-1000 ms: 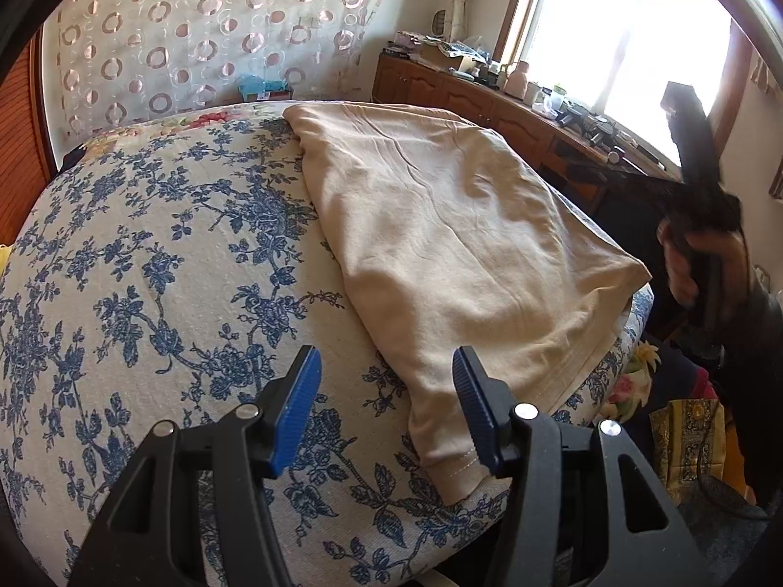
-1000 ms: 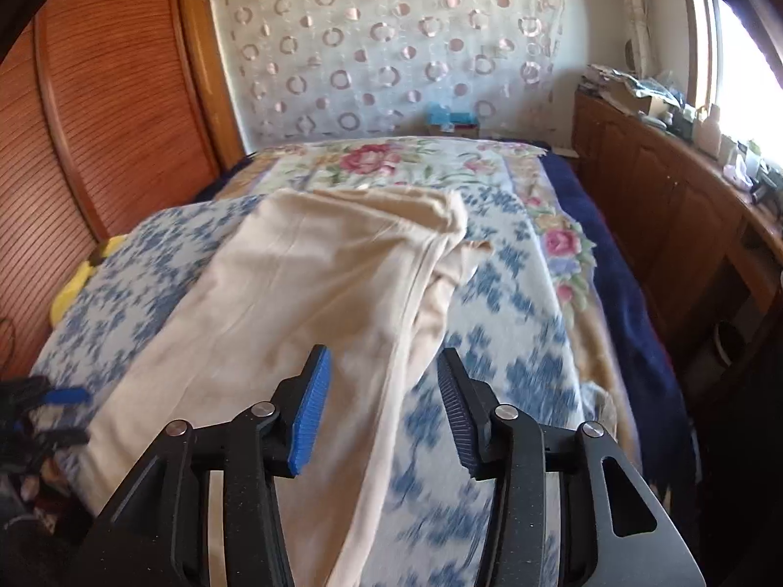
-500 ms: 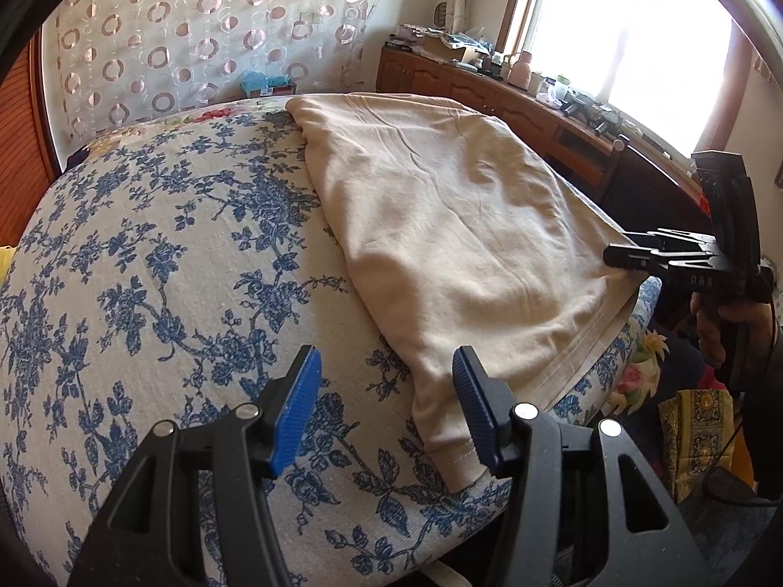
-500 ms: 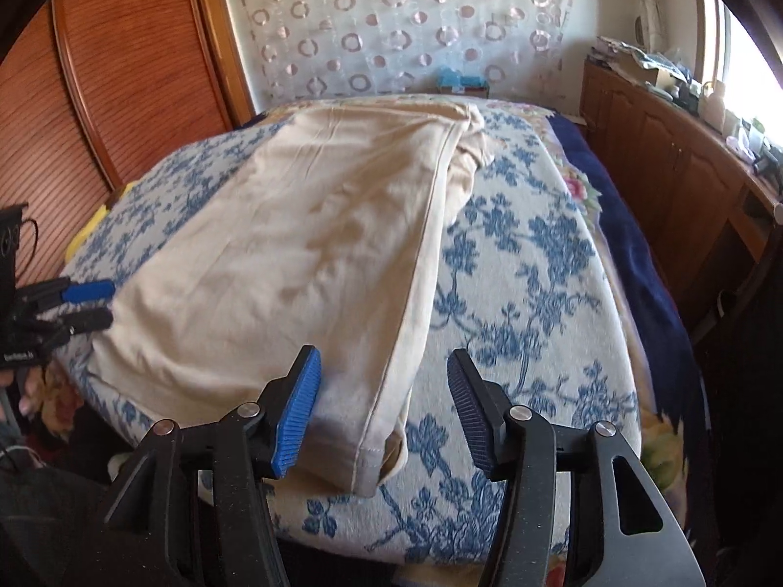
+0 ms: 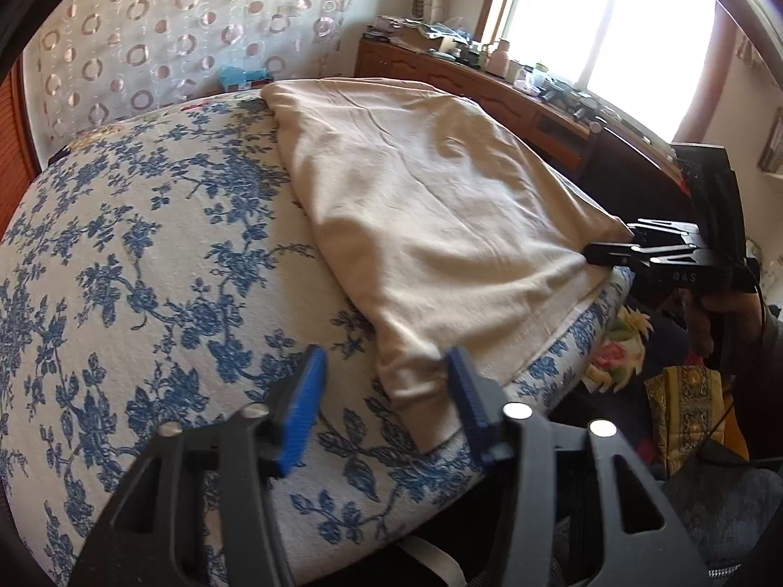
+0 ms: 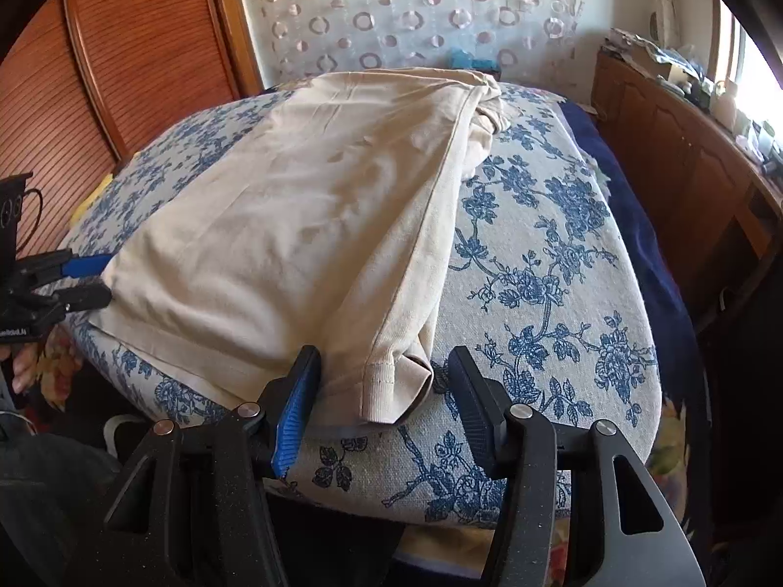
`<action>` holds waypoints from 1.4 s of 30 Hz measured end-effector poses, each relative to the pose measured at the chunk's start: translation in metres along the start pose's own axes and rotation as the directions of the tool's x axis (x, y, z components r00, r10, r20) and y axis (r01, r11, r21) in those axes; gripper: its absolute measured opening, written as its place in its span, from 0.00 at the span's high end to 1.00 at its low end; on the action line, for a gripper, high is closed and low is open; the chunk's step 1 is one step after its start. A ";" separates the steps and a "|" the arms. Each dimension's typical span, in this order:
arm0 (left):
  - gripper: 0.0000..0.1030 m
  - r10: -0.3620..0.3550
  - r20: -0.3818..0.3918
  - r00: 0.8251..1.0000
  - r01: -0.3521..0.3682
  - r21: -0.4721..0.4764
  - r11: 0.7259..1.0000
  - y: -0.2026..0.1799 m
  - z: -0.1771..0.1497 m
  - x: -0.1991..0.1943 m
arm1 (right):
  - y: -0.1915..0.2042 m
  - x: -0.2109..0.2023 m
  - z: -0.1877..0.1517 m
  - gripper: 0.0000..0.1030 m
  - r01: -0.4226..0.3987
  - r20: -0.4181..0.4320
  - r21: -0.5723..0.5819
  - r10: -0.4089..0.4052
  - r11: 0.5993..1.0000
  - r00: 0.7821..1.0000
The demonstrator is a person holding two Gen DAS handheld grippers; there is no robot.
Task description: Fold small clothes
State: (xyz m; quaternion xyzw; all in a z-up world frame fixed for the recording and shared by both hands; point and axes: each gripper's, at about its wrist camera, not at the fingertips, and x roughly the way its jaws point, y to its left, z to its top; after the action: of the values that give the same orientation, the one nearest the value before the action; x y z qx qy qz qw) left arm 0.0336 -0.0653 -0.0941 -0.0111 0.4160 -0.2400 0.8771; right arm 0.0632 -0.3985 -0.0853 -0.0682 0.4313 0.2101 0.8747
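A cream garment (image 5: 430, 205) lies lengthwise on the blue-flowered bed cover (image 5: 147, 264); it also shows in the right wrist view (image 6: 303, 225). My left gripper (image 5: 386, 386) is open, its jaws either side of the garment's near left hem corner (image 5: 416, 401). My right gripper (image 6: 384, 391) is open around the near right hem corner (image 6: 386, 386). Each gripper shows in the other's view, the right (image 5: 607, 252) and the left (image 6: 90, 279), at the garment's edge.
The bed's near edge (image 6: 440, 494) drops off just under the grippers. A wooden cabinet with clutter (image 5: 489, 78) runs along the right under the window. A wooden wardrobe (image 6: 122, 58) stands on the left. A patterned curtain (image 6: 416, 10) hangs behind.
Both grippers have moved forward and down to the garment's near hem corners. The right gripper came in from beside the bed. Both stay open.
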 end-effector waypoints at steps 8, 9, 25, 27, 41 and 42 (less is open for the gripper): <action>1.00 -0.057 -0.012 0.998 0.058 0.055 0.997 -0.012 0.002 0.002 | 0.006 -0.003 0.000 0.94 -0.099 0.016 -0.052 0.100 0.994 0.995; 1.00 -0.063 0.001 0.998 0.063 0.056 0.996 -0.013 0.004 0.000 | 0.005 -0.005 0.001 0.95 -0.116 0.033 -0.043 0.117 0.992 0.993; 1.00 0.019 0.282 0.959 -0.017 -0.009 1.000 0.041 0.184 -0.012 | -0.032 -0.040 0.155 0.96 -0.101 0.339 -0.052 0.113 0.993 0.934; 1.00 0.037 0.280 0.959 -0.031 -0.027 0.999 0.053 0.203 -0.002 | -0.040 -0.026 0.182 0.96 -0.081 0.331 -0.057 0.095 0.995 0.939; 1.00 0.109 0.154 0.982 -0.098 -0.076 0.992 0.125 0.269 0.117 | -0.090 0.115 0.260 0.96 -0.034 0.186 -0.067 0.046 0.997 0.982; 1.00 0.104 0.152 0.983 -0.093 -0.079 0.993 0.126 0.271 0.119 | -0.091 0.119 0.261 0.96 -0.029 0.184 -0.065 0.041 0.997 0.982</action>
State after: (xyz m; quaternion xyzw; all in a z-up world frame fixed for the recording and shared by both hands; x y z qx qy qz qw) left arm 0.3485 -0.0536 -0.0305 -0.0404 0.3547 -0.1795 0.9167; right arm 0.3554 -0.3652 -0.0231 -0.0676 0.3425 0.2441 0.9047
